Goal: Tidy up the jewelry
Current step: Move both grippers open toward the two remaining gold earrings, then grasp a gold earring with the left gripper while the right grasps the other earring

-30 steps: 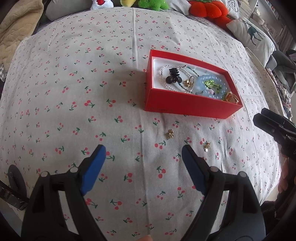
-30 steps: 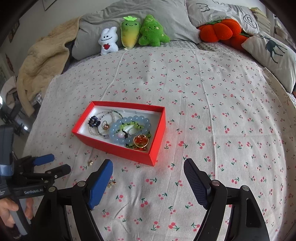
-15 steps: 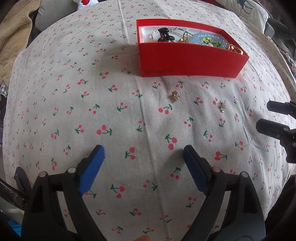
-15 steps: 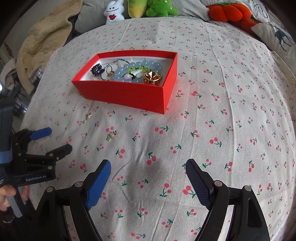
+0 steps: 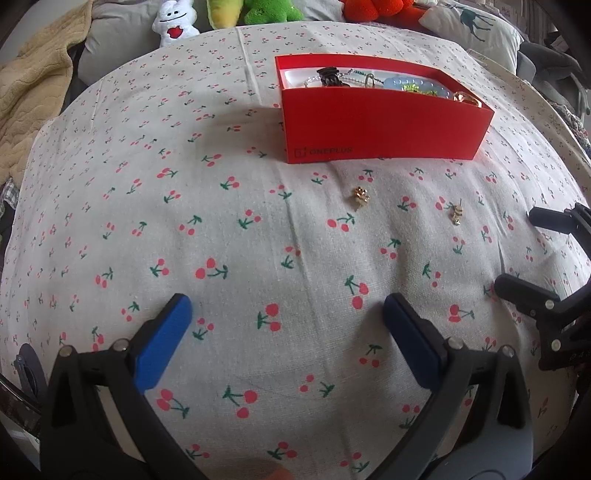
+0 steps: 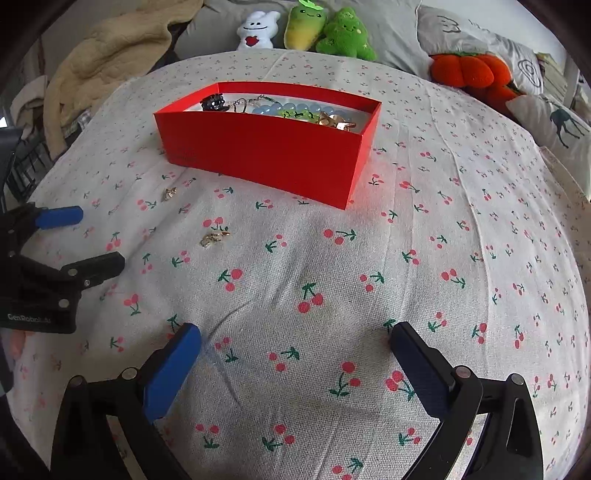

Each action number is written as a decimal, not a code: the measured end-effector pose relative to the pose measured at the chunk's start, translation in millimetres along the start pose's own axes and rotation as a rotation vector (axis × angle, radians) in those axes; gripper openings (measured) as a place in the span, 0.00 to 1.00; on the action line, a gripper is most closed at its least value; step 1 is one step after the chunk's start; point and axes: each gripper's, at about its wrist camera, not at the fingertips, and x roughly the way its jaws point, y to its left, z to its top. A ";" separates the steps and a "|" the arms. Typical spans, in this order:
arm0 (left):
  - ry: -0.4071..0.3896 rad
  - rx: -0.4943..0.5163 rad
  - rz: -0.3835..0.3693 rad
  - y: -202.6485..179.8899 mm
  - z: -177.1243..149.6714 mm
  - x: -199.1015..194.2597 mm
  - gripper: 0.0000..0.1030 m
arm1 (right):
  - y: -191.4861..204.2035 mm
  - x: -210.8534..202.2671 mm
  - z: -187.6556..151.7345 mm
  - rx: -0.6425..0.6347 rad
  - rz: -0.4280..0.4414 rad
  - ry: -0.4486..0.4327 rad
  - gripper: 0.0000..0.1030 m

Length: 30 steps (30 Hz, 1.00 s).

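Cherry-print bedding [image 5: 229,229] covers the whole surface, with plush toys [image 6: 325,29] and pillows along the 12 o'clock edge. At about 1 o'clock in the left wrist view sits the red box [image 5: 384,110], holding a blue bead bracelet [image 6: 291,110], a dark hair clip [image 5: 330,76] and gold pieces. Two small gold earrings lie loose on the cloth just in front of it, one [image 5: 360,194] toward 12 o'clock, the other [image 5: 456,214] toward 2 o'clock, apart from each other. Left gripper [image 5: 288,317] and right gripper [image 6: 295,343] both hang close over bare cloth, their jaws having just been opening, now spread wide with nothing between them
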 end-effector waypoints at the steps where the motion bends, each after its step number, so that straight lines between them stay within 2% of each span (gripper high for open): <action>1: 0.001 0.003 -0.004 0.9 1.2 0.7 1.00 | 0.1 0.5 1.8 0.002 0.001 0.003 1.00; 12: 0.015 0.042 -0.041 4.7 3.9 -1.7 1.00 | 25.4 14.8 32.1 -0.095 0.069 -0.011 0.98; 14: 0.017 0.041 -0.046 5.8 3.4 -2.8 1.00 | 31.8 16.8 36.2 -0.114 0.082 -0.013 0.91; 16: 0.020 0.037 -0.050 7.4 2.4 -3.9 1.00 | 38.4 17.1 40.1 -0.126 0.106 -0.013 0.76; 20: 0.020 0.036 -0.057 9.3 0.9 -5.9 0.99 | 42.5 20.1 47.3 -0.126 0.131 -0.016 0.64; 25: 0.020 0.034 -0.070 10.4 0.8 -8.2 0.95 | 42.7 20.9 52.6 -0.109 0.142 -0.022 0.41; 30: 0.018 0.034 -0.079 8.7 3.0 -9.7 0.90 | 39.3 20.9 54.4 -0.096 0.140 -0.026 0.27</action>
